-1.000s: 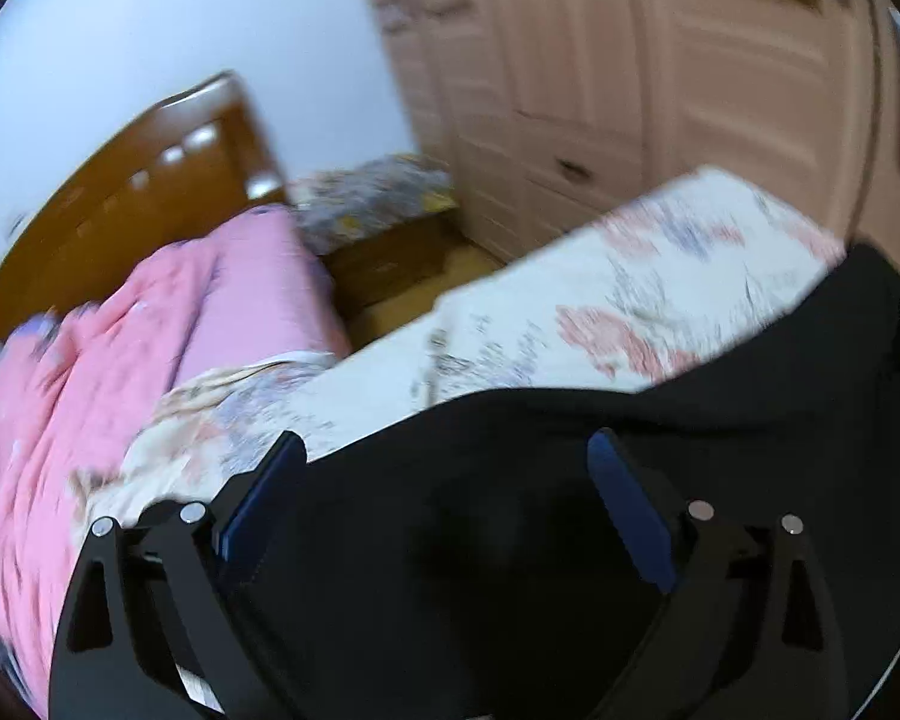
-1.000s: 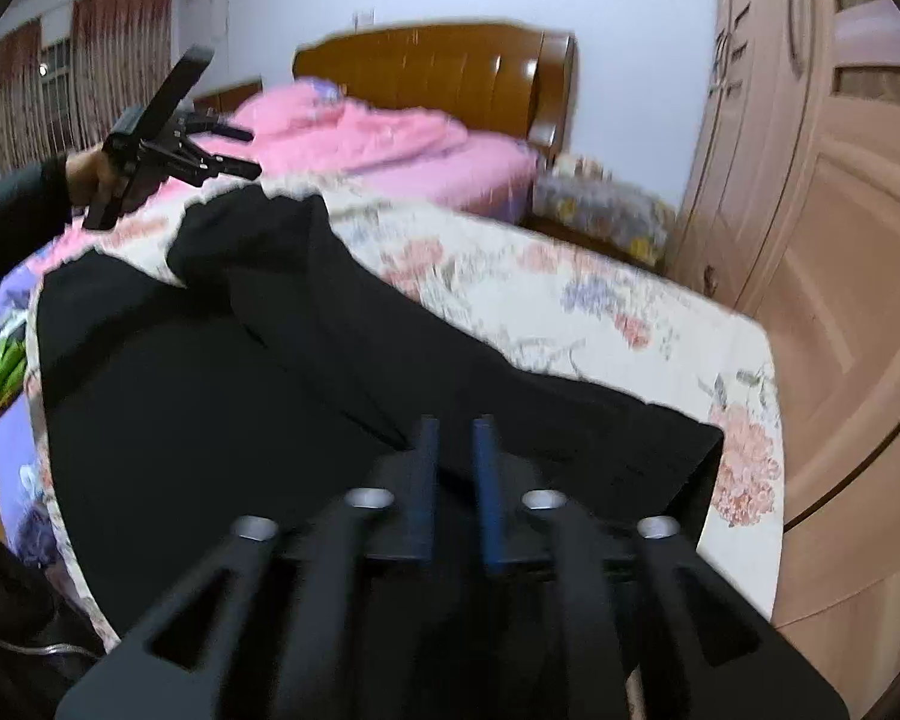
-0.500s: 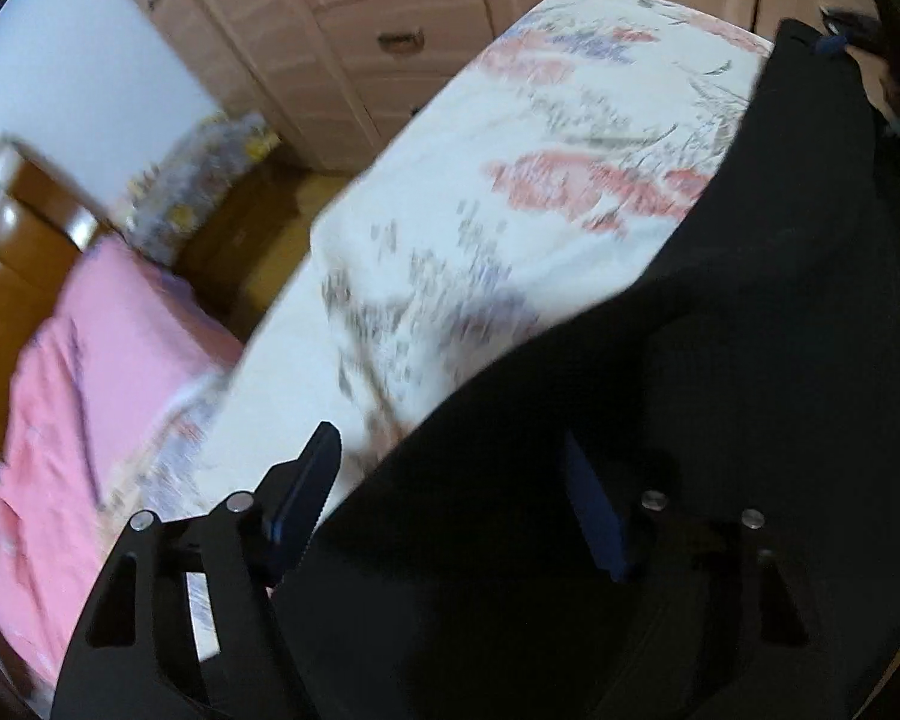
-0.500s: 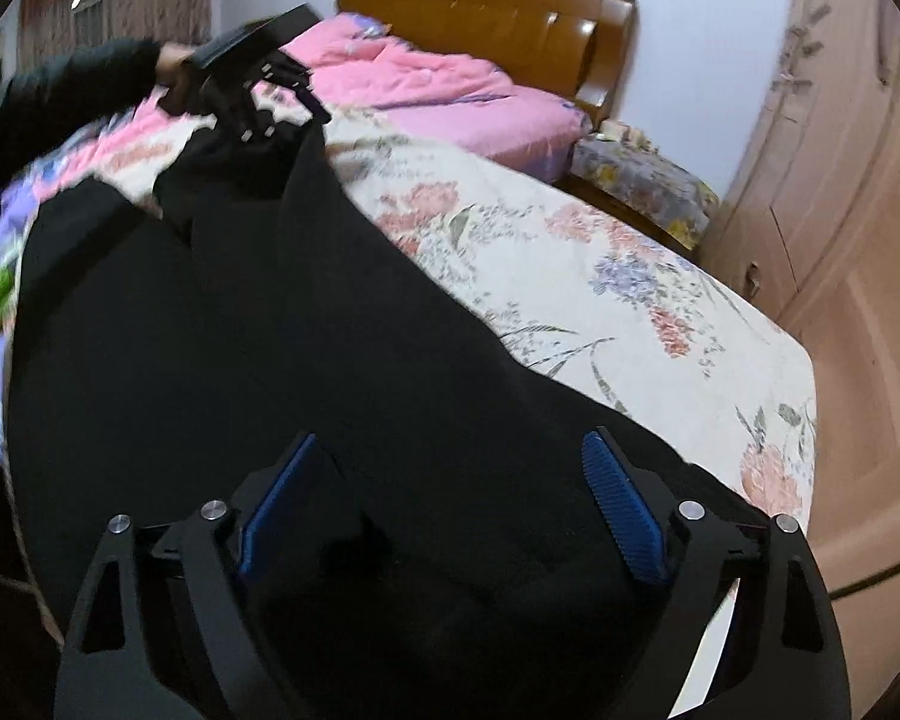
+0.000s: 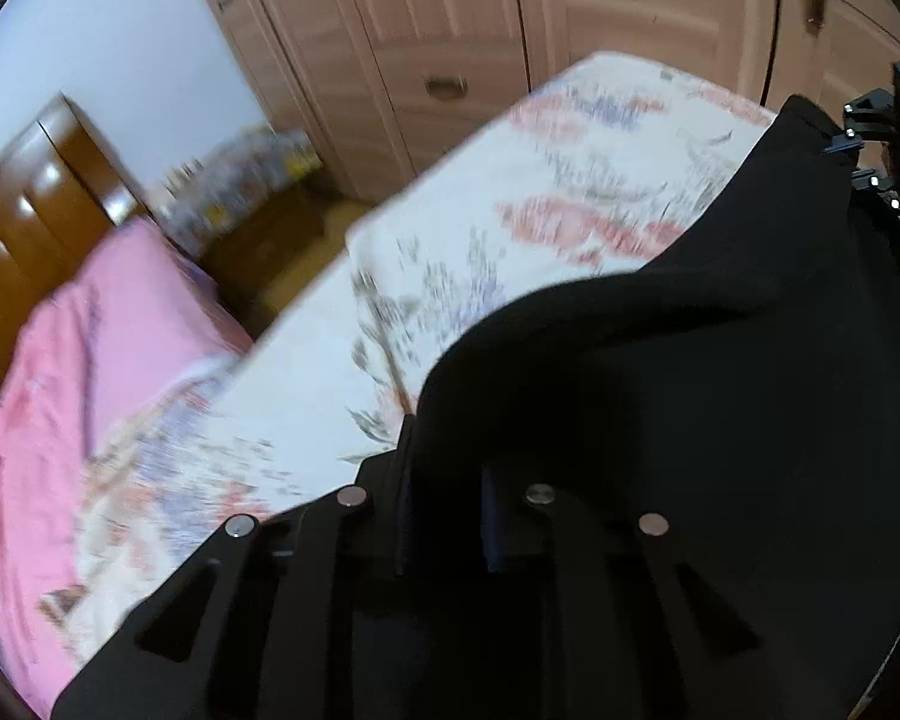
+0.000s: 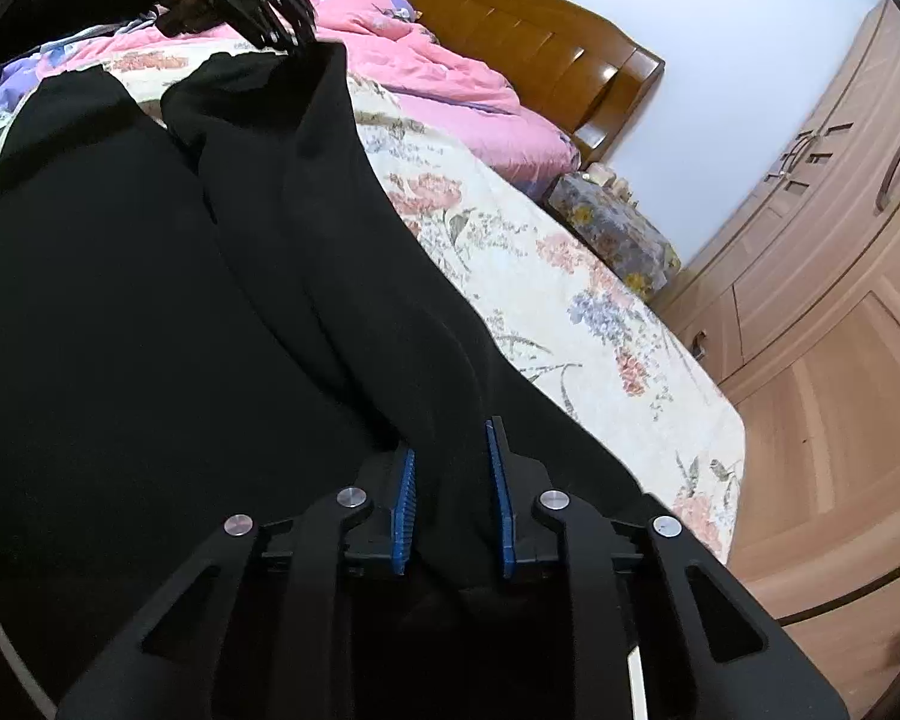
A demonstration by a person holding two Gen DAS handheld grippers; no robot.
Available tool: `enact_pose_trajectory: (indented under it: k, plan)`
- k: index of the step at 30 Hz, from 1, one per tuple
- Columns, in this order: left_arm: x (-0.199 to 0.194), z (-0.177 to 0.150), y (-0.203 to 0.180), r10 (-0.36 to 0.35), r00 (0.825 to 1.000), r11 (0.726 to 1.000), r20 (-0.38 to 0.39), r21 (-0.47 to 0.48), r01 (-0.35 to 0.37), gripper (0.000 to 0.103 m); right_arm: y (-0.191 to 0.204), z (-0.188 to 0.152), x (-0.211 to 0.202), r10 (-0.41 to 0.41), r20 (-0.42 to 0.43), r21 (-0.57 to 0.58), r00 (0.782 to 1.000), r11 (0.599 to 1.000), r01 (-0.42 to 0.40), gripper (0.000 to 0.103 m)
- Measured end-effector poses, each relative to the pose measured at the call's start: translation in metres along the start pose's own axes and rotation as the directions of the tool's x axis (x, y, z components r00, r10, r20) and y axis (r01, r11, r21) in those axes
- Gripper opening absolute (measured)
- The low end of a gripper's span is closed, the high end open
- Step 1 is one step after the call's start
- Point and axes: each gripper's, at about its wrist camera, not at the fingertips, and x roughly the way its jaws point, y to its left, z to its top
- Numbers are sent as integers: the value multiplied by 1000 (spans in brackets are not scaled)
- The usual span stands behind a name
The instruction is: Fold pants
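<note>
Both grippers, left gripper (image 5: 444, 516) and right gripper (image 6: 450, 504), clamped on black pants (image 6: 210, 300) above floral bedspread (image 6: 570, 300); uneven pulling likely to skew the fold.

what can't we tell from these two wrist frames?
- Left wrist view: left gripper jaws close together; whether they pinch the black fabric pants is lost in black-on-black and blur.
- Left wrist view: right gripper cut off by the frame edge.
- Right wrist view: waistband versus hem of the pants unreadable; no seams show.
- Right wrist view: floral-print bedsheet under the pants is hidden.
</note>
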Motion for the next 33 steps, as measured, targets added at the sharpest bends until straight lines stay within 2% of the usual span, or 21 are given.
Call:
enact_pose_trajectory:
  k: [4,7,11,14,17,18,20,22,24,25,26,27,28,29,31,32,33]
  plan:
    - [-60,4,-20,112,993,993,44,40,-114,17,-23,5,-28,5,75,90,997,996,-12,15]
    - [-102,-3,-45,197,978,977,62,75,-201,17,-35,8,-49,-16,103,118,995,993,4,14]
    - [-161,-28,-98,277,953,951,124,104,-290,17,-28,-1,-100,-4,180,125,984,992,-19,14]
    - [-197,-69,-158,322,934,932,158,122,-342,17,-5,-28,-132,20,179,110,984,993,-40,14]
    - [-201,-108,-214,330,933,925,144,150,-350,17,24,-63,-148,59,148,112,987,991,-76,14]
    - [-196,-125,-237,320,938,929,131,148,-338,17,32,-70,-147,73,135,120,988,989,-90,14]
    - [-176,-155,-269,300,951,938,76,160,-309,18,53,-93,-133,109,77,138,991,983,-119,14]
    - [-150,-179,-283,286,958,946,21,155,-286,19,74,-110,-108,137,-7,128,991,983,-135,17]
    - [-129,-192,-296,285,958,947,-15,160,-279,22,81,-119,-107,126,23,159,992,979,-128,22]
    - [-122,-195,-300,305,952,941,-16,158,-298,23,73,-123,-111,145,41,213,989,965,-151,24]
    - [-122,-195,-301,316,949,939,0,139,-313,24,68,-126,-115,176,51,259,983,948,-183,35]
    - [-126,-194,-299,312,950,946,0,96,-310,27,63,-129,-120,192,63,281,979,938,-202,49]
    - [-132,-193,-298,318,948,946,6,69,-318,37,64,-135,-133,198,86,301,976,929,-215,69]
    - [-138,-194,-299,328,945,943,17,53,-328,45,61,-138,-141,179,97,313,979,928,-201,77]
    - [-161,-192,-304,343,937,939,61,-36,-342,73,58,-154,-164,107,123,359,987,922,-145,81]
    - [-173,-192,-304,345,935,937,85,-95,-337,77,60,-162,-175,93,139,395,986,908,-141,81]
    - [-187,-193,-303,351,929,926,117,-193,-326,85,57,-171,-180,79,153,443,985,886,-140,81]
